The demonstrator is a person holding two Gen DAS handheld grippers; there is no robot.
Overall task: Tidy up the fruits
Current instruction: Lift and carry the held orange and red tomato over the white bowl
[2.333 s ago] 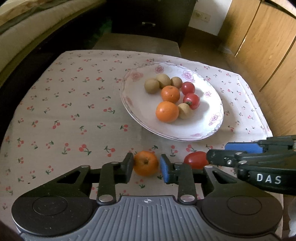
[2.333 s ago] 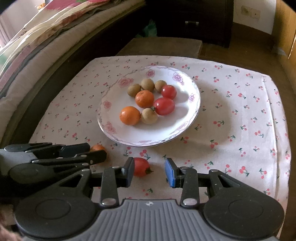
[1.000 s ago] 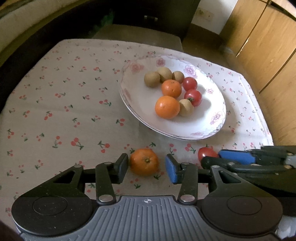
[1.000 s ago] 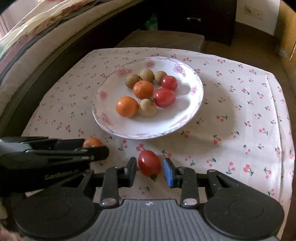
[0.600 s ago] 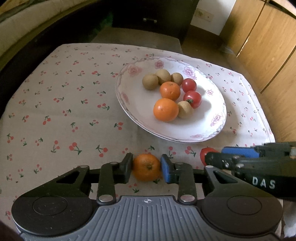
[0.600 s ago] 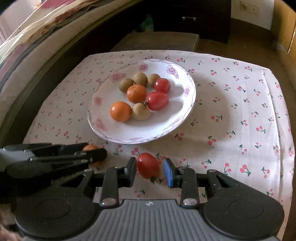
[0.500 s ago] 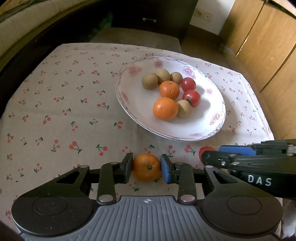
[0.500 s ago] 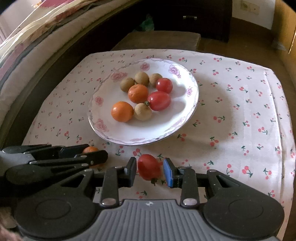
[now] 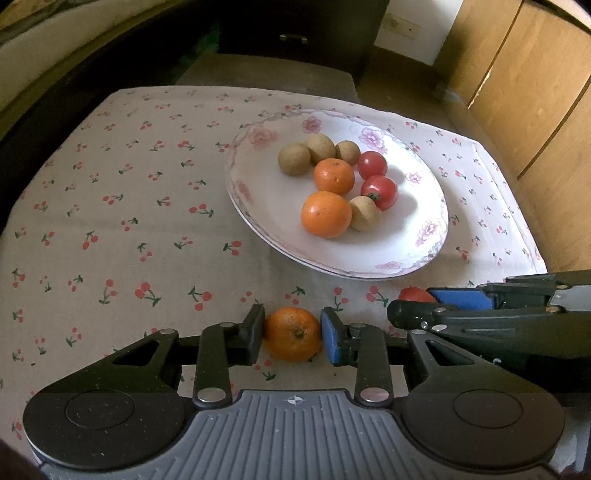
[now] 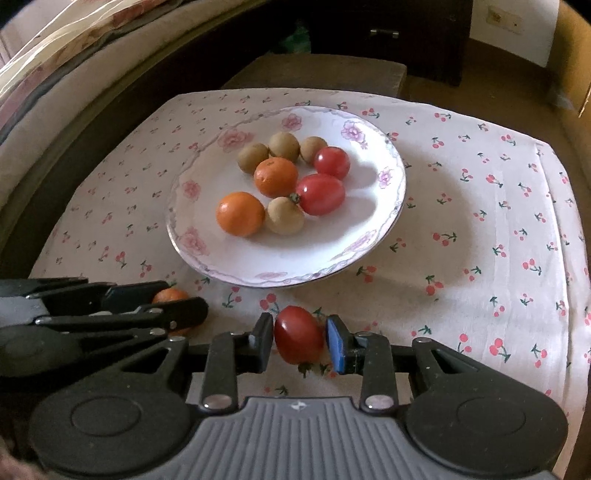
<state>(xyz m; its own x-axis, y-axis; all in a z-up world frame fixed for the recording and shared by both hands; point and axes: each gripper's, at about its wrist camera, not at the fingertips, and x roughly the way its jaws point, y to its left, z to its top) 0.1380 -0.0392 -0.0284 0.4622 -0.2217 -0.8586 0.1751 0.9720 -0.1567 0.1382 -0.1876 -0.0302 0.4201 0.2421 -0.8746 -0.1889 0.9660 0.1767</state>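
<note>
The tomato [image 10: 298,335] sits nearest me in the right wrist view, pinched between the pads of my right claw [image 10: 300,339], which has just been closing onto it; its long axis runs tilted, upper end leaning left, and its green stem end points down toward the cloth. The mandarin [image 9: 292,334] is squeezed in my left claw [image 9: 293,335], the pads pressing its sides; it is round with no long axis to speak of, and its stem dimple faces the camera. Whether either fruit is clear of the cloth I cannot tell. The two claws are side by side at the near edge of the worktop [image 9: 110,206].

The worktop is covered with a pale tablecloth [image 10: 480,229] printed with small red cherries, creased near its right edge. Further out on it stands a white plate [image 10: 207,258] with pink flowers round the rim. In it lie two more mandarins [image 10: 240,213], two red tomatoes [image 10: 320,194] and four small brown round fruits [image 10: 285,220], all bunched together toward the far half, most of them touching.

Beyond the worktop I see a low dark stool or bench [image 10: 317,74], a dark cabinet [image 10: 388,33] with a metal handle, a bed [image 10: 55,74] along the left, and wooden cupboard doors [image 9: 524,96] on the right
</note>
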